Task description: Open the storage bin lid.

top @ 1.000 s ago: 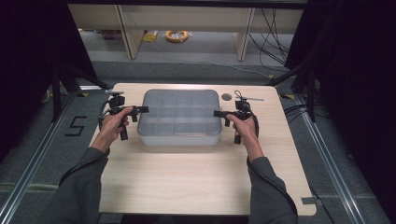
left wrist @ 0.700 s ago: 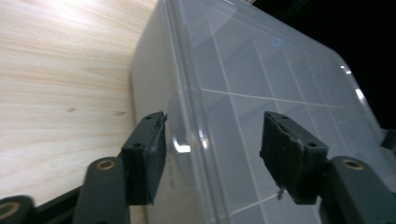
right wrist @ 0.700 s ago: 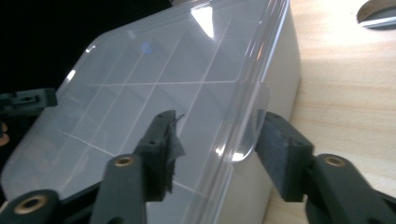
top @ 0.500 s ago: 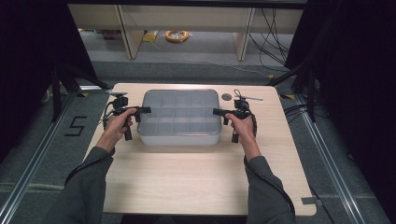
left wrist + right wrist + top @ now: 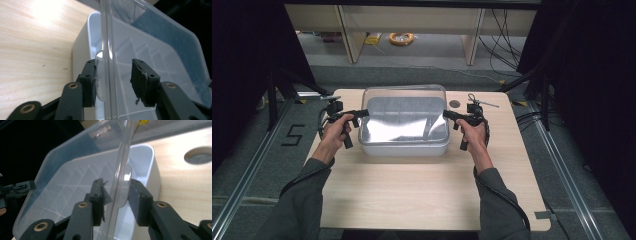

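Observation:
A white compartment box (image 5: 404, 148) stands at the back middle of the wooden table (image 5: 422, 195). Its clear lid (image 5: 404, 107) is raised off the box and catches glare. My left gripper (image 5: 364, 113) is at the lid's left edge, and my right gripper (image 5: 446, 114) at its right edge. Both pairs of jaws have just been closing with the lid's rim between them. In the left gripper view the gripper (image 5: 113, 75) straddles the lid (image 5: 155, 37) at its tab, above the box (image 5: 82, 47). In the right gripper view the gripper (image 5: 116, 192) clasps the lid (image 5: 75, 165) the same way, over the box (image 5: 147, 162).
A round hole (image 5: 454, 104) in the tabletop lies just behind my right hand, also seen as the hole (image 5: 198, 156). Behind the table are shelf legs and a yellow coil (image 5: 401, 38) on the floor. A "5" mark (image 5: 292, 135) is on the floor at left.
The clear lid, flat on the box before, now stands lifted and tilted above it. Both grippers have closed in on the lid's side edges; the hands have barely shifted.

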Motion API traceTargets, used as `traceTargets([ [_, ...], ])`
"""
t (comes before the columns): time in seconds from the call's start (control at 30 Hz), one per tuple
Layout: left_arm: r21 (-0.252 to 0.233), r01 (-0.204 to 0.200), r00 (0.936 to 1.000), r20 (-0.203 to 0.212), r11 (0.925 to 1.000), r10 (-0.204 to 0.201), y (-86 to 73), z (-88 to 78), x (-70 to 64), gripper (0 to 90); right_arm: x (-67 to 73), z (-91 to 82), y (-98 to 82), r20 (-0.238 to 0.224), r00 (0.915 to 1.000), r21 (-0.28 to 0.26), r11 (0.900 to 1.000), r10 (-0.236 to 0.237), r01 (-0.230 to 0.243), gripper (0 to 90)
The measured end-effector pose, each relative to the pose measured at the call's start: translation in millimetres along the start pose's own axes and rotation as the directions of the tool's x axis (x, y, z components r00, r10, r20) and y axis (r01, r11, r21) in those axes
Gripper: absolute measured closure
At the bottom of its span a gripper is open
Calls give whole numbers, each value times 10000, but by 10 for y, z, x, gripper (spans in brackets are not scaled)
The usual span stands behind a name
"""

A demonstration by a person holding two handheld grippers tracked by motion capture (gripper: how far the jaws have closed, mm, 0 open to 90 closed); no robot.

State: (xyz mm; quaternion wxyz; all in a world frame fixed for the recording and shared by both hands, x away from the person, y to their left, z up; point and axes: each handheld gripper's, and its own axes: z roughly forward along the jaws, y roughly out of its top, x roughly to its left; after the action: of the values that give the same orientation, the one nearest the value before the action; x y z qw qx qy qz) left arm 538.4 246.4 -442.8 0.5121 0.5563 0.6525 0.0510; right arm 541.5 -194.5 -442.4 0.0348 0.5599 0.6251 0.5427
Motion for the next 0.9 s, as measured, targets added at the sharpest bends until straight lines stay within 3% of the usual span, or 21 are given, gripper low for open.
traceTargets([
  [0.03, -126, -34, 10000, -15, 9999, 34, 9, -17, -15, 569, -1, -2, 14, -8, 9992, -225, 9990, -390, 390, 678],
  [0.07, -176, -26, 10000, 1, 9998, 26, 20, -37, -27, 570, 38, -29, 21, -107, 9999, -121, 9999, -47, 46, 687],
  [0.17, -244, -124, 9998, 131, 9996, 127, 47, -100, -65, 570, 35, -65, 54, -178, 9977, -542, 9964, -660, 649, 708],
  [0.2, -247, -133, 9998, 126, 9996, 137, 52, -111, -77, 567, 77, -90, 57, -265, 9991, -542, 9980, -340, 325, 714],
  [0.27, -254, -202, 9996, 214, 9995, 207, 62, -146, -102, 566, 62, -107, 73, -287, 9970, -674, 9953, -715, 694, 723],
  [0.3, -263, -252, 9994, 240, 9993, 258, 62, -158, -111, 566, 86, -130, 71, -410, 9987, -643, 9975, -304, 278, 728],
  [0.37, -263, -388, 9989, 256, 9989, 395, 63, -184, -138, 566, 70, -148, 80, -417, 9977, -719, 9961, -534, 503, 730],
  [0.4, -355, -336, 9990, 282, 9988, 346, 63, -191, -156, 566, 103, -169, 75, -491, 9987, -681, 9976, -152, 118, 731],
  [0.43, -312, -436, 9985, 316, 9986, 446, 69, -207, -160, 567, 81, -173, 82, -527, 9977, -840, 9957, -432, 386, 732],
  [0.9, -576, -1095, 9925, 476, 9923, 1123, 74, -493, -296, 564, 251, -395, 114, -1136, 9916, -1243, 9911, -613, 471, 751],
])
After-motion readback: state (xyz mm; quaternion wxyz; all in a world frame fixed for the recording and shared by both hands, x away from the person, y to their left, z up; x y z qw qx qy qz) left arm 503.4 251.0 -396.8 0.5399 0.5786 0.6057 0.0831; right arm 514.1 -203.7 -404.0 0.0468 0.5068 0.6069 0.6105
